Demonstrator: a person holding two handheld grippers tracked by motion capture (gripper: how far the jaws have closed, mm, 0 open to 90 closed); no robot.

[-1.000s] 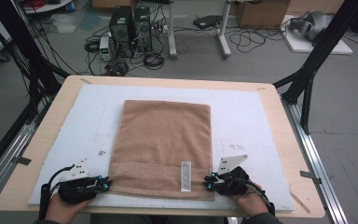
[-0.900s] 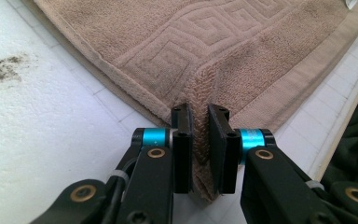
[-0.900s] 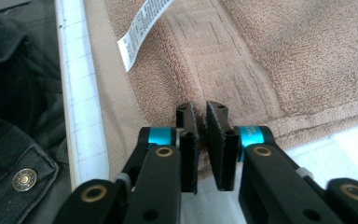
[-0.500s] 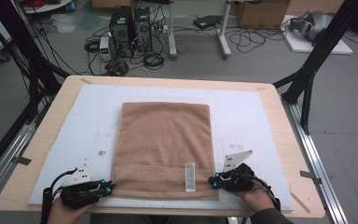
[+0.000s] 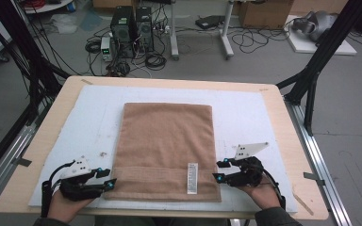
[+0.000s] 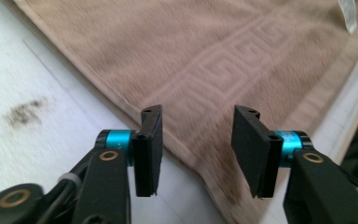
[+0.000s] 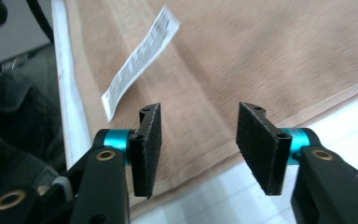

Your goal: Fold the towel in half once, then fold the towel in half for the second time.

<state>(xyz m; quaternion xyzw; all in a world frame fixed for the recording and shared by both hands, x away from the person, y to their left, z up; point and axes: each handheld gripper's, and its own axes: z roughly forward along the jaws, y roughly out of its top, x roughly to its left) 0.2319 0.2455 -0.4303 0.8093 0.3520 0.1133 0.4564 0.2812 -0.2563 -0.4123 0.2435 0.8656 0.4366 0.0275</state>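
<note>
Table [image 5: 283,122]: wooden top, all four edges in the high view; bare strips run down its left and right sides.

Mat [image 5: 245,113]: white sheet over most of the table, stopping short of each wooden edge. Wide bare room to the left, right and far side of the towel; a dark smudge [image 5: 102,154] marks it near the towel's left edge.

Towel [image 5: 167,141]: brown, folded to a flat rectangle, centred left to right, its near edge close to the mat's near edge. A woven key pattern shows in the left gripper view [image 6: 223,65]. How many layers the fold has cannot be made out.

Left gripper [image 5: 107,179]: at the towel's near left corner. Its jaws have just been opening and stand parted, nothing clamped; the corner lies on the mat beneath the gap, free of the pads [image 6: 150,144].

Right gripper [image 5: 220,170]: just off the towel's near right corner, jaws likewise just opened and apart, holding nothing; the towel's edge runs below them.

Label [image 5: 193,178]: white strip on the near band, right of centre; its print is too small to read.

Hands: cut off by the near frame edge.
</note>
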